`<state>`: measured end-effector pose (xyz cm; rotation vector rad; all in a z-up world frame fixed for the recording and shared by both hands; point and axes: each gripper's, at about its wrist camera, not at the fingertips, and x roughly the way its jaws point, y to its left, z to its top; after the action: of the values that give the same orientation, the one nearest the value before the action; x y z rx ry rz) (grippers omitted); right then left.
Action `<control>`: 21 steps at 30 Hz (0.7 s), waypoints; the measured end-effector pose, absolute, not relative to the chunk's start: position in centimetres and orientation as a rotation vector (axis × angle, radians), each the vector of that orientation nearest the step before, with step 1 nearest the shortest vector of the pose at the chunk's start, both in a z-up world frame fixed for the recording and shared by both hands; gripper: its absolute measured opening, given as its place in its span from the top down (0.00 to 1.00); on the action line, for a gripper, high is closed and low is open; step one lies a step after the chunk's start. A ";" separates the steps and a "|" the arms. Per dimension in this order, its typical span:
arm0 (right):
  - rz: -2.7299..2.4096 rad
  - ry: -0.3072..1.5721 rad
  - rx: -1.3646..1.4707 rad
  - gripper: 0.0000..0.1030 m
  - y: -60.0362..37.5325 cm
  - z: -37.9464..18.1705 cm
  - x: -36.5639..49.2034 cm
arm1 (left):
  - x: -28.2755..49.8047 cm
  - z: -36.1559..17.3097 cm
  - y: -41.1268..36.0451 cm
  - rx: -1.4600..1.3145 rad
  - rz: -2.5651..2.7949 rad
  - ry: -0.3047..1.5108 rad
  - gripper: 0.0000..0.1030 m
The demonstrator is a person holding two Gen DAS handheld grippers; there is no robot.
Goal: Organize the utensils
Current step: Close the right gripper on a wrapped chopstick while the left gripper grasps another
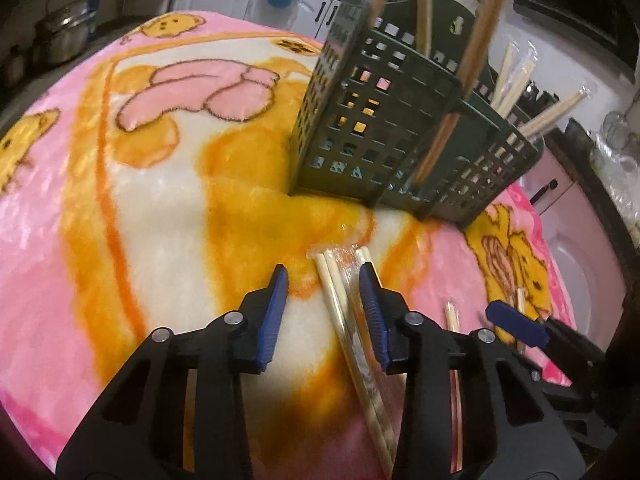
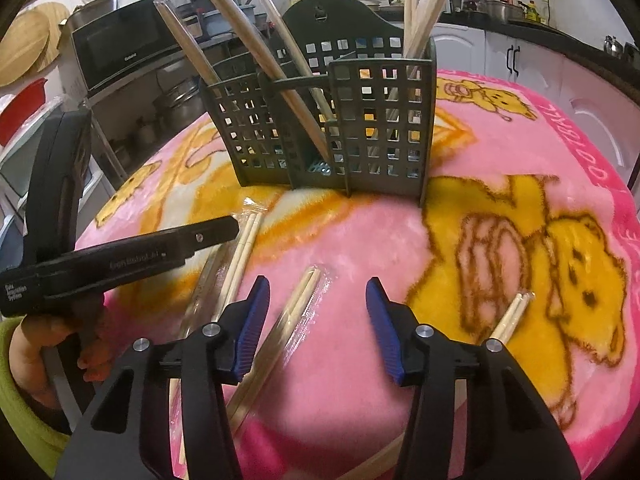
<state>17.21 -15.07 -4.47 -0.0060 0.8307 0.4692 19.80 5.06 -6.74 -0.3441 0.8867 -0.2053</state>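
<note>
With my left gripper [image 1: 324, 280] open around the wrapped chopsticks [image 1: 340, 300] lying on the blanket [image 1: 160, 200] near the green holder [image 1: 400, 128], I should centre them before squeezing, while my right gripper [image 2: 316, 296] waits open beside another pair [image 2: 296, 304]

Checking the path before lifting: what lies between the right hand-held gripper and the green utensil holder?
In the right wrist view, only bare pink blanket lies between the right hand-held gripper and the green utensil holder.

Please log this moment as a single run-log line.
left gripper: open around wrapped chopsticks | right gripper: open over chopstick pair | holder: partly filled
</note>
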 end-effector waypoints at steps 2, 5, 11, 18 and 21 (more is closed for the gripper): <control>0.466 0.843 -0.007 0.54 -14.9 -4.7 17.6 | 20.0 -6.9 5.6 -0.366 -0.203 0.889 0.80; 0.457 0.869 -0.012 0.54 -14.5 -5.1 18.4 | 20.2 -7.1 6.2 -0.396 -0.205 0.891 0.83; 0.439 0.904 -0.098 0.55 -12.8 -5.7 19.2 | 20.2 -7.2 6.3 -0.412 -0.202 0.897 0.84; 0.429 0.892 -0.142 0.72 -12.2 -5.8 19.0 | 21.6 -7.0 6.2 -0.403 -0.197 0.916 0.84; 0.444 0.884 -0.107 0.84 -12.6 -5.7 19.1 | 22.1 -7.0 5.8 -0.391 -0.191 0.916 0.84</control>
<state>19.06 -12.58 -5.73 -0.1069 0.8836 0.4435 22.06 5.84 -7.02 -0.3910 0.9159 -0.1913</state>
